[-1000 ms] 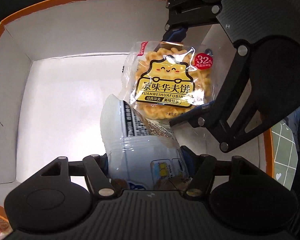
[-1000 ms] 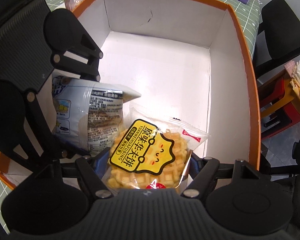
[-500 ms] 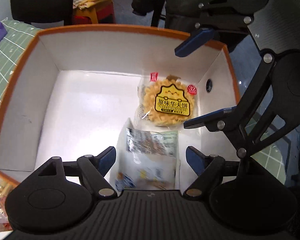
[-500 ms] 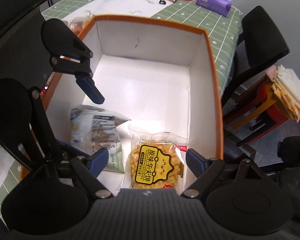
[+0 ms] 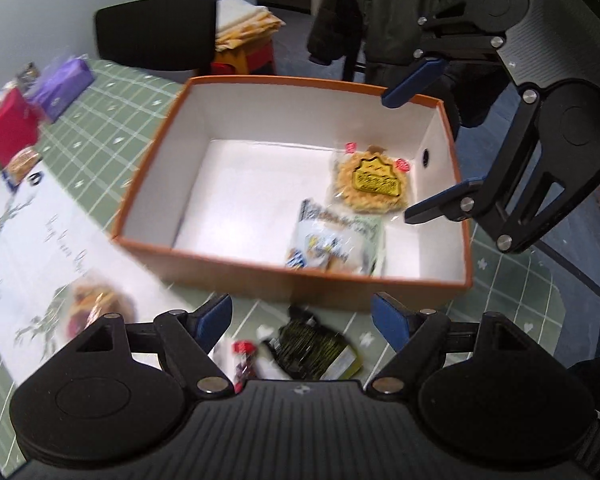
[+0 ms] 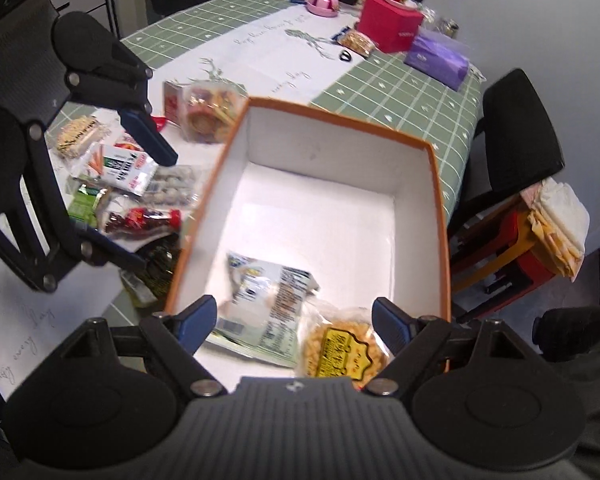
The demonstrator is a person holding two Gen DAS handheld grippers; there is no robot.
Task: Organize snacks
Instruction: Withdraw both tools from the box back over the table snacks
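A: Left wrist view. Left gripper [image 5: 302, 316] jaws spread wide, nothing between them. Orange box [image 5: 228, 268] on the green checked tablecloth [image 5: 104, 148]; waffle packet [image 5: 370, 184] and pale blue packet [image 5: 336, 242] lie touching on its floor, near the right wall.

B: Right wrist view. Right gripper [image 6: 296, 326] jaws apart, empty, above both packets. Loose snacks [image 6: 136, 184] lie outside the box's left wall.
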